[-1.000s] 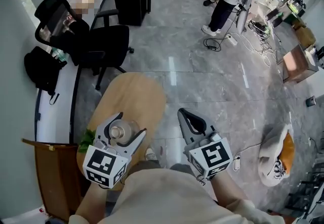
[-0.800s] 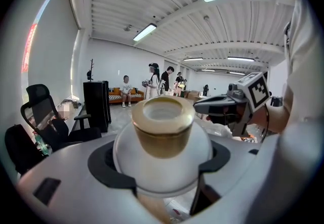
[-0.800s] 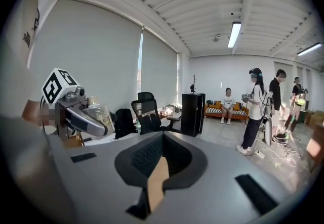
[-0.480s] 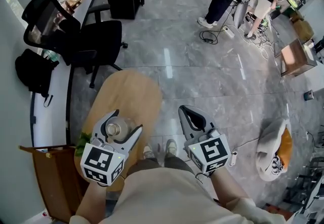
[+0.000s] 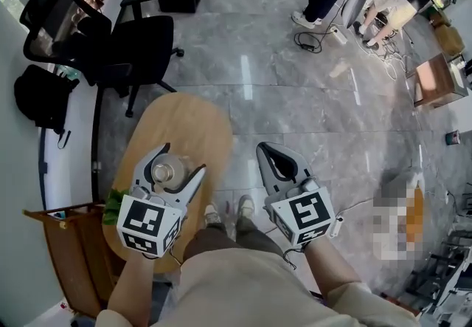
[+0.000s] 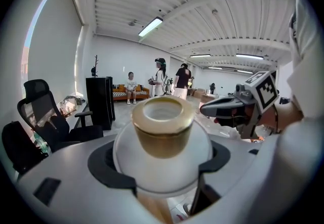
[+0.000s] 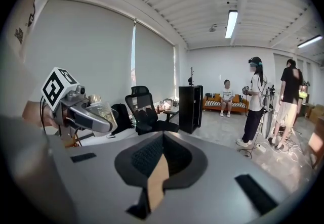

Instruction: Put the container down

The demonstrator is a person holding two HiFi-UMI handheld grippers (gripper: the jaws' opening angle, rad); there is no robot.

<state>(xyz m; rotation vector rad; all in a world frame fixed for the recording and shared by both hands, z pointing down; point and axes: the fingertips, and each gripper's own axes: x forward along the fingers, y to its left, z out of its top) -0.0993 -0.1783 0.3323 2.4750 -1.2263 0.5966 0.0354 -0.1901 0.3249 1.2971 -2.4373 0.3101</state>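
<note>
Upright, a pale round container (image 6: 162, 160) with gold neck fills left gripper (image 5: 181, 160) jaws; right gripper (image 5: 266, 150) jaws closed.

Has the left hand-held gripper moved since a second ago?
No: the left hand-held gripper still holds the container over the near part of the wooden table.

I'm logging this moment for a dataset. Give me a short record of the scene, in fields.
left gripper: shut on the container, fingers around its round body
container: upright, pale round body, gold neck, over the table
table: oval, wooden
container touching table: cannot tell
right gripper: shut, empty, over the floor beside the table
office chair: black, beyond the table
</note>
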